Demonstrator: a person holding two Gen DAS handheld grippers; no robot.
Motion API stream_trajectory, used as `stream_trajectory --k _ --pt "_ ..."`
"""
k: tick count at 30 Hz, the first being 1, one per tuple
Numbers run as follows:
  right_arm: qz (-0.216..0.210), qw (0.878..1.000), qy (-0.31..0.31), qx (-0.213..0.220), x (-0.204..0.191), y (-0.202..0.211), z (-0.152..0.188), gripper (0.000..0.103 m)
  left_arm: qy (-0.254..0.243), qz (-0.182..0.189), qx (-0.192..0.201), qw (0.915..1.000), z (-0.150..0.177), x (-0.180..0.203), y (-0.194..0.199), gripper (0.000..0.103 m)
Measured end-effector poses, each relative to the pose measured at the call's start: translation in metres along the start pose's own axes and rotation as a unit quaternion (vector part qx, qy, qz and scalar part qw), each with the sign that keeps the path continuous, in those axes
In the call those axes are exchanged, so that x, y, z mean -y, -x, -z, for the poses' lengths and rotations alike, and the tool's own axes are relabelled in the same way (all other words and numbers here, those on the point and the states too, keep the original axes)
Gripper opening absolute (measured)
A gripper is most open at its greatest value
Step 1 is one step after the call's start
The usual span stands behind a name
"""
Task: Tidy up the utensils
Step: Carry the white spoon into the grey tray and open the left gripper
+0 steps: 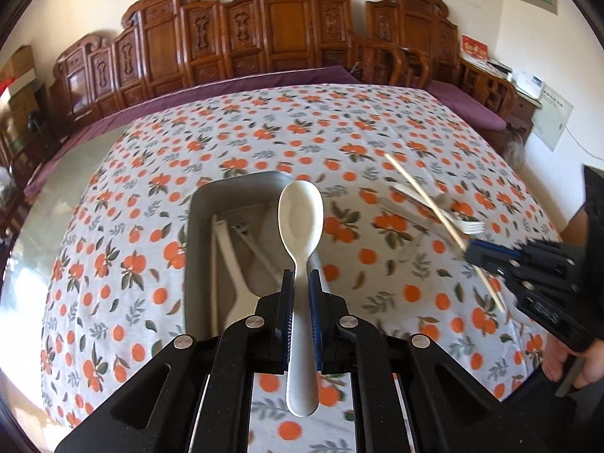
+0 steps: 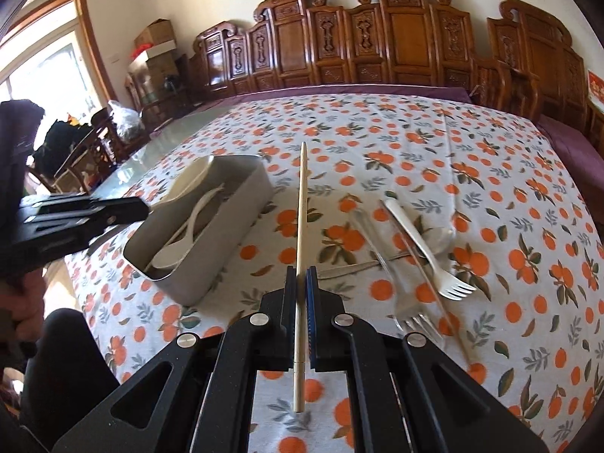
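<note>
My left gripper [image 1: 301, 275] is shut on a white plastic spoon [image 1: 301, 222], bowl forward, held above the grey rectangular bin [image 1: 196, 204]. The bin [image 2: 226, 222] holds several white utensils. My right gripper [image 2: 301, 271] is shut on a wooden chopstick [image 2: 302, 207] that points forward, above the tablecloth to the right of the bin. It also shows at the right of the left wrist view [image 1: 472, 251], holding the chopstick [image 1: 422, 192]. Loose on the cloth lie a white fork [image 2: 426, 249], a clear fork [image 2: 396, 294] and a metal spoon [image 2: 439, 239].
The table carries an orange-print tablecloth [image 2: 415, 143] with a glass top bare at the left [image 2: 170, 132]. Carved wooden chairs [image 2: 377, 37] line the far side. A person's hands hold both gripper handles near the table's front edge.
</note>
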State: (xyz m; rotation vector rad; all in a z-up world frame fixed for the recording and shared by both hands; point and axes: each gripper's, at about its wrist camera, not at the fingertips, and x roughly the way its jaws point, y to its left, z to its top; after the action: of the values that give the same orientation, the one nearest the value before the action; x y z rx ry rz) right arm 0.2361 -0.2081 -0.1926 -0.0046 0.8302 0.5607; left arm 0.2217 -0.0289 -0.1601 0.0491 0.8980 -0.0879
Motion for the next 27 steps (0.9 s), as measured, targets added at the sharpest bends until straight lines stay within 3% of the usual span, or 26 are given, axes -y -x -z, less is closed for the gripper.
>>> stream_trajectory --k 11,23,27 --pt "-0.021 1.000 0.014 0.000 -0.017 -0.001 -0.004 0.006 0.023 -0.013 -0.022 0.9994 -0.008 -0.041 -0.045 0.007" --pt "-0.028 0.999 0.019 -0.002 -0.024 -0.003 -0.005 0.006 0.032 -0.016 -0.056 0.9978 -0.009 -0.048 -0.082 0.007" --pt "-0.028 0.999 0.020 -0.003 -0.025 -0.003 -0.005 0.006 0.030 -0.025 -0.065 0.9971 -0.010 -0.047 -0.086 0.017"
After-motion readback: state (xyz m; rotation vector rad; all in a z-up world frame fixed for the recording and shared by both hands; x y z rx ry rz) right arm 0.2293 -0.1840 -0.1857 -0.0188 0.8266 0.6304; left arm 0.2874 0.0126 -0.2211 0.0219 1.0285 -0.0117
